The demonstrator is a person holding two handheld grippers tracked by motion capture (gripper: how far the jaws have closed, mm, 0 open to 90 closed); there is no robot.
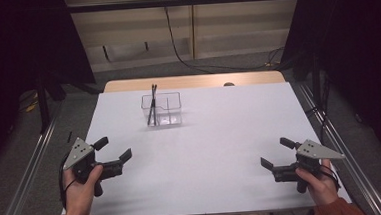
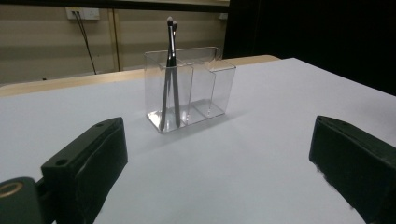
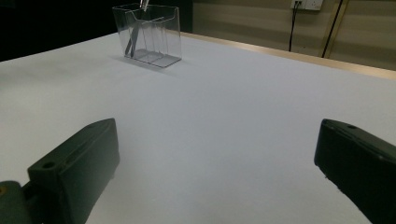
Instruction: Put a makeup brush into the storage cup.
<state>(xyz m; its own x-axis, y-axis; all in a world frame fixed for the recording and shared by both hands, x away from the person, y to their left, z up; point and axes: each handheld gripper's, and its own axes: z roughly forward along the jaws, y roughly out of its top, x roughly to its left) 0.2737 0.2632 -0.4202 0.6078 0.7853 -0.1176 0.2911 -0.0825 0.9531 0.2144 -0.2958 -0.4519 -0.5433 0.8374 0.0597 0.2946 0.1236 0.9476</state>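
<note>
White sheeting covers the bench (image 1: 201,152), with a strip of bare wood along its far edge and a beige wall with trailing cables behind; dark curtains close off both sides. On the far half of the bench, slightly left of centre, stands a clear organiser (image 1: 162,109) with several compartments. In the left gripper view, 2 slim dark brushes (image 2: 170,74) stand in its left-hand compartment, leaning a little and crossing near their tops, pale tips up; the other compartments look empty.

Both grippers sit near the person's edge, well apart from the organiser and from each other. The left gripper (image 1: 115,148) is held in the left hand (image 1: 80,187) at the near left, jaws spread wide and angled toward the organiser, nothing between them. The right gripper (image 1: 275,152) is held in the right hand (image 1: 319,180) at the near right, jaws likewise spread and empty, pointing inward across the bench. Each hand wraps the handle from below, forearms in rust-coloured sleeves coming in low, grippers hovering just over the surface or resting on it; I cannot tell which.

By my reading this is the starting stance: no reach has begun. The left gripper is nearer and aimed at the brushes, so the next move probably calls for carrying it forward and up, above the organiser's rim, then pinching 1 brush stem near its top without knocking the light container.
</note>
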